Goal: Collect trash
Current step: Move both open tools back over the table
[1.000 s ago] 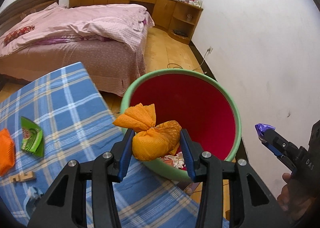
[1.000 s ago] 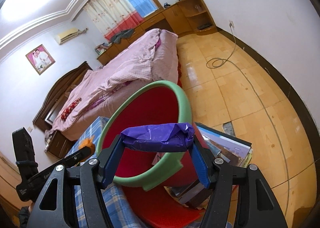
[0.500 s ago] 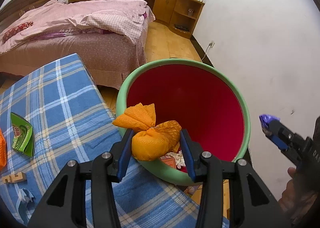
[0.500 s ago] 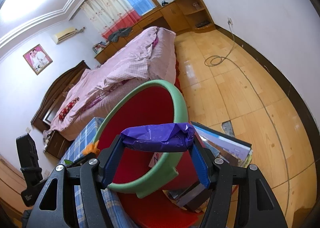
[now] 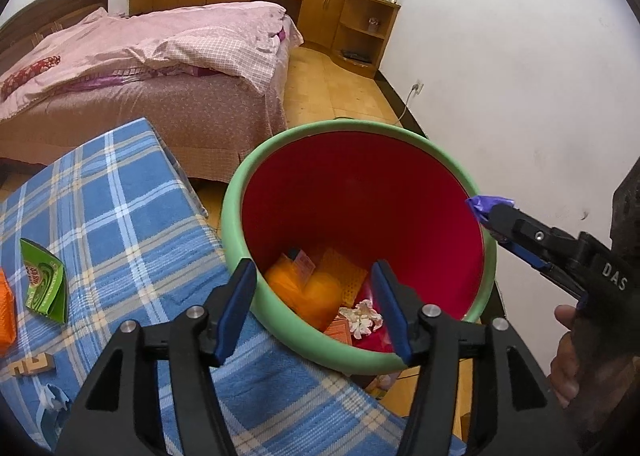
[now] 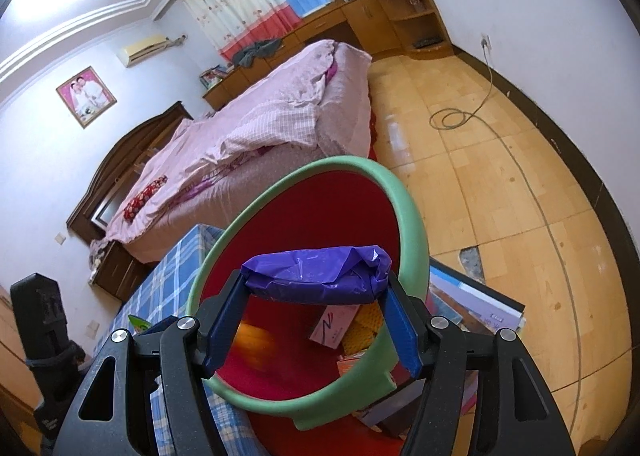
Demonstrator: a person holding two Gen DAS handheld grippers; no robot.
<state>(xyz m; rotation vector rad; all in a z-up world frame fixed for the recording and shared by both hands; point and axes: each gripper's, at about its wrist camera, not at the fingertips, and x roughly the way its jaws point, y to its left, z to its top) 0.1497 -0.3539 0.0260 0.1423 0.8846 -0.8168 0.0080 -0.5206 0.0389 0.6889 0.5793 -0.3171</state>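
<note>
Left gripper [image 5: 314,306]: blue-padded jaws opening, nothing between them, poised over the near rim of the red plastic bin with the green rim [image 5: 234,212]. Below the gap, blurred on the bin floor among paper scraps: the knotted orange mesh bag [image 5: 308,288]. Further right, right gripper [image 6: 316,320]: clamped across the ends of a crumpled purple plastic wrapper [image 6: 318,276], long axis crosswise between the pads, level with the bin's far rim. Bin mouth straight ahead and below that wrapper; likely next, a short reach inward, then release. Left on the blue checked cloth [image 5: 120,216]: a green packet [image 5: 44,286].
</note>
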